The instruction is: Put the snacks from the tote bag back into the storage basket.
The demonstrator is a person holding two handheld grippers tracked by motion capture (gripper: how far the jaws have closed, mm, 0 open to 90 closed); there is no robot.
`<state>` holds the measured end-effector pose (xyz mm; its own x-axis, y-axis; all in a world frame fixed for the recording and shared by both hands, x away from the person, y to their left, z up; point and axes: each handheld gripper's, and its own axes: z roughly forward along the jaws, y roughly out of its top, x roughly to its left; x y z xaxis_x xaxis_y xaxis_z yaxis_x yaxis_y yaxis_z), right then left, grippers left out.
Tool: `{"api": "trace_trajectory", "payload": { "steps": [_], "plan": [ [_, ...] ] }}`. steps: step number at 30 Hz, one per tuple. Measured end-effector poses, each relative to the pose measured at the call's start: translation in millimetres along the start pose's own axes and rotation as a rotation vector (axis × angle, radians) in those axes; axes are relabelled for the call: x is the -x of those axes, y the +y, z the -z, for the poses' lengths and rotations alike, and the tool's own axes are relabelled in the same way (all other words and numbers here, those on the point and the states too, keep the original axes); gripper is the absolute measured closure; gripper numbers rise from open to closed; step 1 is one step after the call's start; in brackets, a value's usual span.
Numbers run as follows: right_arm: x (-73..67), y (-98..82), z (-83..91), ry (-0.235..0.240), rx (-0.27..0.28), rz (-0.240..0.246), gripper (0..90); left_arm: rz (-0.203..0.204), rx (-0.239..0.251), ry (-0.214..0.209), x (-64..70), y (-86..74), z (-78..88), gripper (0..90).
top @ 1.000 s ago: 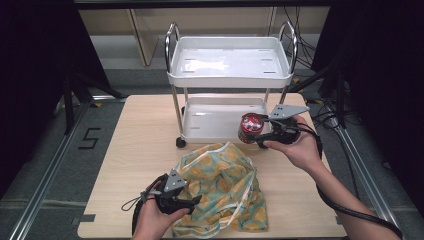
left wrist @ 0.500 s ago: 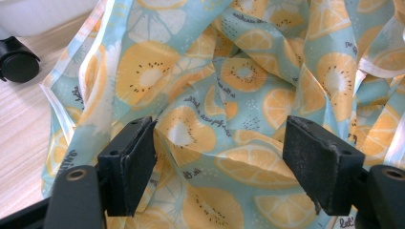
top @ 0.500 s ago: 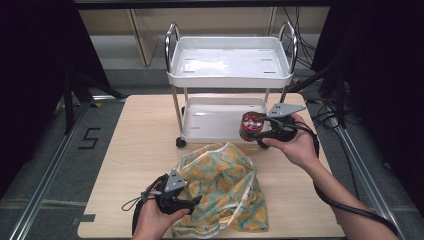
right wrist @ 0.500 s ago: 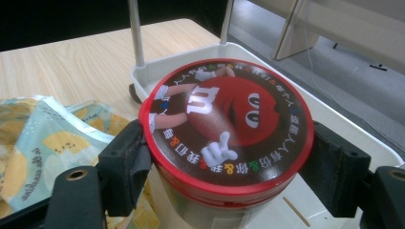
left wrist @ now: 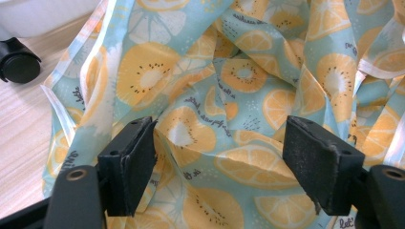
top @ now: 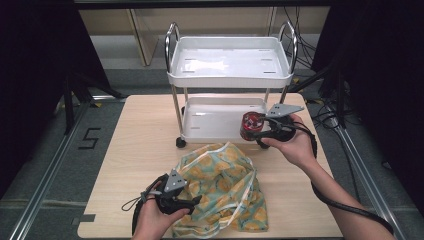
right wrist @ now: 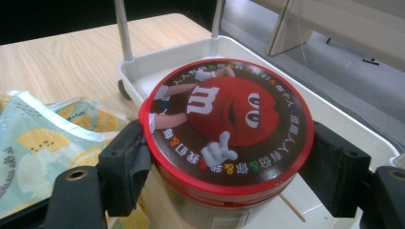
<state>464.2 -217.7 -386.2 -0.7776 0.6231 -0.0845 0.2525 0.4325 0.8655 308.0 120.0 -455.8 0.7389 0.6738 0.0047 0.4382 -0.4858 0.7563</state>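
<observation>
The right gripper (right wrist: pixel 224 164) pinches the round red-lidded candy tin (right wrist: pixel 227 129) by its rim; it might slip. The left gripper (left wrist: pixel 224 167), jaws spread, hovers over the fruit-print cloth bag (left wrist: pixel 229 95).

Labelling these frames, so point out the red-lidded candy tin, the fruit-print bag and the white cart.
red-lidded candy tin (right wrist: pixel 229 124): right gripper view, middle of its lid.
fruit-print bag (top: pixel 225 182): high view, middle of the crumpled cloth.
white cart (top: pixel 230 79): high view, front rim of its top tray.
</observation>
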Motion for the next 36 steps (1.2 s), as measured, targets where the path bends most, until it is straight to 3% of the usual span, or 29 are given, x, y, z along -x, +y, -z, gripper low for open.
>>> {"api": "trace_trajectory", "payload": {
  "steps": [1, 2, 4, 5, 7, 8, 17, 18, 19, 20, 21, 25, 28, 30, 31, 33, 34, 36],
  "plan": [
    [-1.5, -0.2, -1.3, -0.003, 0.001, -0.013, 26.4, -0.001, 0.000, 0.000, 0.0, 0.2, 0.2, 26.3],
    [-0.4, 0.1, -2.1, -0.011, 0.007, 0.004, 26.4, 0.001, 0.001, 0.001, 0.3, 0.5, 0.5, 26.4],
    [-0.8, 0.2, -4.1, -0.009, 0.008, -0.007, 26.4, 0.028, 0.004, -0.001, 1.9, 0.1, 0.3, 26.3],
    [-2.4, 0.1, -4.3, -0.009, 0.001, -0.023, 26.3, -0.002, 0.003, 0.001, -0.1, 0.7, 0.7, 26.4],
    [-0.6, 0.2, -6.8, -0.006, -0.002, -0.003, 26.4, 0.026, 0.002, -0.001, 1.7, 0.1, 0.2, 26.4],
    [-2.1, 0.1, -6.6, -0.005, -0.015, -0.019, 26.4, 0.028, 0.005, -0.001, 2.0, 0.1, 0.1, 26.4],
    [2.2, 0.2, -14.0, -0.026, -0.011, -0.014, 26.3, 0.026, 0.005, -0.002, 1.7, 0.2, 0.4, 26.4],
    [0.4, -0.2, -14.6, -0.028, -0.014, -0.034, 26.4, 0.027, 0.006, -0.001, 1.9, 0.3, 0.2, 26.4],
    [2.3, 0.0, -15.4, -0.027, -0.012, -0.018, 26.4, 0.028, 0.007, -0.002, 2.1, 0.2, 0.1, 26.4],
    [3.4, -0.1, -16.5, -0.038, 0.002, -0.008, 26.4, -0.001, 0.006, -0.001, 0.5, 0.8, 0.5, 26.4],
    [1.9, -0.1, -16.0, -0.033, -0.015, -0.032, 26.3, -0.003, 0.005, -0.001, 0.5, 0.7, 0.5, 26.4],
    [4.2, -0.5, -19.0, -0.045, -0.005, -0.026, 26.3, 0.025, 0.007, -0.002, 1.8, 0.2, 0.2, 26.4],
    [4.0, -0.2, -19.2, -0.046, -0.019, -0.062, 26.4, 0.035, 0.018, 0.010, 2.0, 0.3, -0.2, 26.4],
    [4.6, 0.2, -21.3, -0.046, -0.010, -0.052, 26.4, 0.035, 0.019, 0.007, 2.0, 0.2, -0.3, 26.4],
    [4.8, 0.2, -21.7, -0.046, -0.010, -0.050, 26.3, 0.013, -0.001, -0.003, 0.7, 0.3, 0.9, 26.4],
    [6.5, 0.2, -22.2, -0.049, -0.006, -0.032, 26.4, 0.025, 0.007, -0.003, 2.0, 0.2, 0.2, 26.4],
    [5.6, -0.2, -23.0, -0.045, -0.009, -0.043, 26.4, -0.002, 0.009, -0.001, 0.5, 0.8, 0.3, 26.4],
    [5.4, -0.7, -23.6, -0.048, -0.016, -0.045, 26.4, 0.018, 0.025, 0.001, 1.9, 0.9, -0.7, 26.4]
  ]
}}
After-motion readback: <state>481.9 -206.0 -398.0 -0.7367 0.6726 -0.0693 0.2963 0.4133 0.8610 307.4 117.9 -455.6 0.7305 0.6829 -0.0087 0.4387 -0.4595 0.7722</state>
